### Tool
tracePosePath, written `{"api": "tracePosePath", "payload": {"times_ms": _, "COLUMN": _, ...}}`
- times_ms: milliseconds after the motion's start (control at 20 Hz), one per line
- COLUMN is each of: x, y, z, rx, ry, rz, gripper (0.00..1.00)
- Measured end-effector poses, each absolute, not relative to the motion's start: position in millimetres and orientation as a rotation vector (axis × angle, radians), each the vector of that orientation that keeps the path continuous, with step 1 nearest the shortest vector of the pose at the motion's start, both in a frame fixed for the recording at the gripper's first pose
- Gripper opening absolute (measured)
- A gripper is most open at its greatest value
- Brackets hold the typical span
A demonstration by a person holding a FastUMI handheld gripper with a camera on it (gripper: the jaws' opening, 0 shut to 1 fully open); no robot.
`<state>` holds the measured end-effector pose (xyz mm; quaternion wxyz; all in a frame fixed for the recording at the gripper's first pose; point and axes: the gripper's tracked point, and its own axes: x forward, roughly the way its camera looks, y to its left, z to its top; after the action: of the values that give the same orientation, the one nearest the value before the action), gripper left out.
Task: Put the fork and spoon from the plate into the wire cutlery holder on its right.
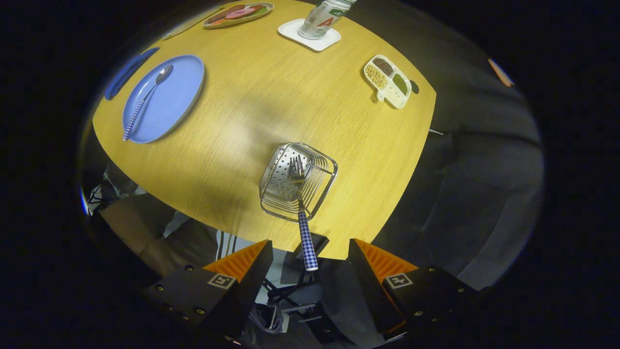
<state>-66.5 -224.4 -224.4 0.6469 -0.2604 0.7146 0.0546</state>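
The fork [304, 228], with a checked blue-and-white handle, stands tines-down in the wire cutlery holder [296, 180] near the table's near edge; its handle leans back toward me. My gripper [310, 264] is open and raised above the holder; the handle's end lies between the fingers, and neither finger touches it. The spoon [145, 99], with the same checked handle, lies on the blue plate [167, 102], far off to the left beyond the fingers.
The wooden table [261, 106] also carries a divided dish of beans [387, 80] at the right, a bottle [322, 19] on a white coaster at the back, and a plate of food [237, 13] at the far back. A person's legs show below the table's near edge.
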Motion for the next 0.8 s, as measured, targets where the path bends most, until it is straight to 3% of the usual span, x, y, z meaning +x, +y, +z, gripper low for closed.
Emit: {"api": "tracePosePath", "payload": {"times_ms": 800, "x": -73.9, "y": -98.7, "z": -184.7, "rx": -0.285, "ry": 1.324, "rz": 0.180, "gripper": 0.96}}
